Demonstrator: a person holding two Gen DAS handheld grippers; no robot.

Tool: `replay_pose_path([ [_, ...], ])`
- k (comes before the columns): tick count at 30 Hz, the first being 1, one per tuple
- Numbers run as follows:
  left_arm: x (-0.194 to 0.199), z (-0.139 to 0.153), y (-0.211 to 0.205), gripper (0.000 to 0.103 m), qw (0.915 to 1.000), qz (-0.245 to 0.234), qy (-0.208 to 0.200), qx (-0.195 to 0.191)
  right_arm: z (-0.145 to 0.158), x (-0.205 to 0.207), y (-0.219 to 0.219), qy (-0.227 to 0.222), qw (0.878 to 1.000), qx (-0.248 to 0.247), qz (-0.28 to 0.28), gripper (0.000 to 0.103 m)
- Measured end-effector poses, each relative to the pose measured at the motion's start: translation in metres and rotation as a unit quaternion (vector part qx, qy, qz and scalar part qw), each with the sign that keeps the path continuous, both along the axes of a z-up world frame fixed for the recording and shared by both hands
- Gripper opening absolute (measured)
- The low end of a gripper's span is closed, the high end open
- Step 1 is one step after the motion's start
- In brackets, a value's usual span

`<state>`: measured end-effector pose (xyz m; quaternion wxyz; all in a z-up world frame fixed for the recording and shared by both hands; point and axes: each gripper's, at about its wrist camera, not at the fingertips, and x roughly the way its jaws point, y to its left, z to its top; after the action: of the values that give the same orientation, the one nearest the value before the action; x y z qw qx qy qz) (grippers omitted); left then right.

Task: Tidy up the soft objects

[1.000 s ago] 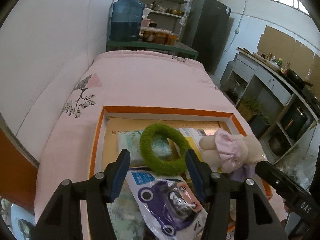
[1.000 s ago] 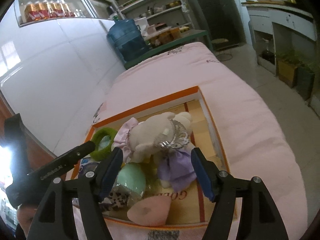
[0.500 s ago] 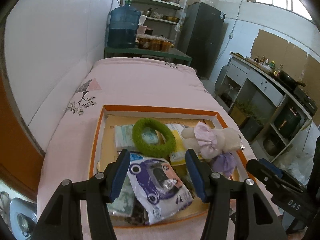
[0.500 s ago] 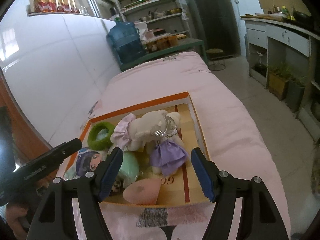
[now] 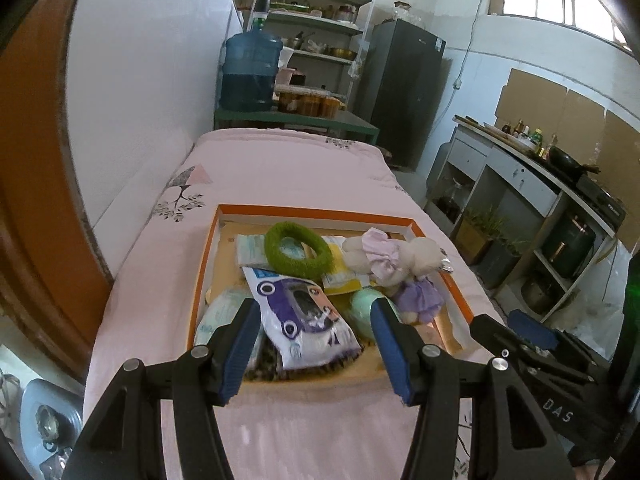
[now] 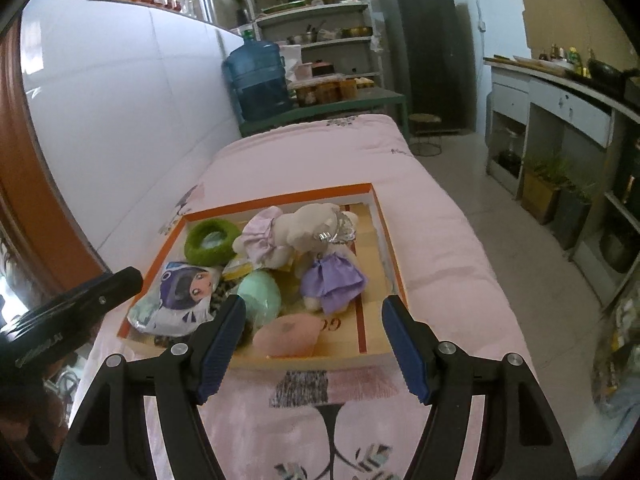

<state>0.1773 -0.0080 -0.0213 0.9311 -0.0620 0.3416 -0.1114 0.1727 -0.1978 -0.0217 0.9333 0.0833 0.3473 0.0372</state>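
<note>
Soft objects lie ahead of both tools, inside an orange-rimmed tray (image 6: 383,229) on the pink bed (image 6: 440,240), near its close end. Tray holds: green ring (image 5: 298,248), plush doll (image 6: 304,236), cartoon pouch (image 5: 304,316), mint-green ball (image 6: 260,294), pink sponge (image 6: 288,336). Left tool (image 5: 314,346) spread wide, holding nothing. Right tool (image 6: 312,344) likewise wide apart, empty, touching nothing.

Left gripper (image 5: 314,322) and right gripper (image 6: 314,320), jaws wide apart, empty
</note>
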Motion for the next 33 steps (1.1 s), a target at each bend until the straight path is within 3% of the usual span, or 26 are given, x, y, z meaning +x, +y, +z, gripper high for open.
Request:
replay_pose_path([
  [21,-0.079,0.02,0.011,0.057,0.9987,0.038,-0.033,-0.012,0.028,-0.067,0.027,-0.036,0.999,-0.035,0.013,0.072],
  [33,-0.117,0.032,0.008,0.057,0.9905,0.108,-0.064,0.056,0.043,-0.101,0.043,-0.058,0.997,-0.052,0.026,0.072],
])
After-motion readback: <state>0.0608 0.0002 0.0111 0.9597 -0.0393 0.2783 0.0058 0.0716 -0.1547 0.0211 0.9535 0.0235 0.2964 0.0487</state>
